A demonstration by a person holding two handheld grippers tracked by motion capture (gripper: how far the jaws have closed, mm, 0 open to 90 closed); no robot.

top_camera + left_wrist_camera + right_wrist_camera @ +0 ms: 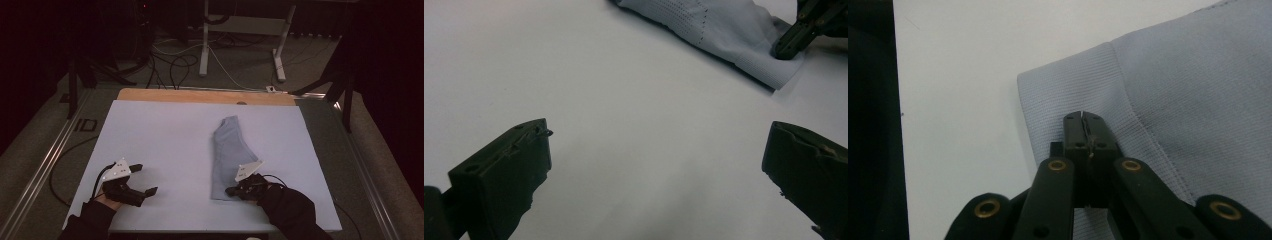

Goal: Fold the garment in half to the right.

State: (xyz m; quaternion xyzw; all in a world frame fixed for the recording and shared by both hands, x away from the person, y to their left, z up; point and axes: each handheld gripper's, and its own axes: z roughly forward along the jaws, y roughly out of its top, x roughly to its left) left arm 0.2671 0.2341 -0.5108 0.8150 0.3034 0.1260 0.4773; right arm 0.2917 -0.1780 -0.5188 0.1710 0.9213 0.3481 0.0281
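A folded grey-blue garment (230, 150) lies lengthwise on the pale mat (160, 135), right of centre, its ribbed band (1068, 95) at the near end. My right gripper (229, 190) is shut, its tips (1083, 116) resting on that band near the corner; the cloth (1198, 75) around them lies flat and I see none between the jaws. My left gripper (146, 178) is open at the near left, over bare mat, nothing between its jaws (659, 135). From the left gripper view the garment (724, 30) sits ahead to the right, with the right gripper (785, 50) touching its hem.
The mat covers a wooden table whose far edge (200, 96) shows. Metal rails (45, 165) run along both sides. Beyond the table stand white desk legs (204, 45) and loose cables (175, 65) on the floor.
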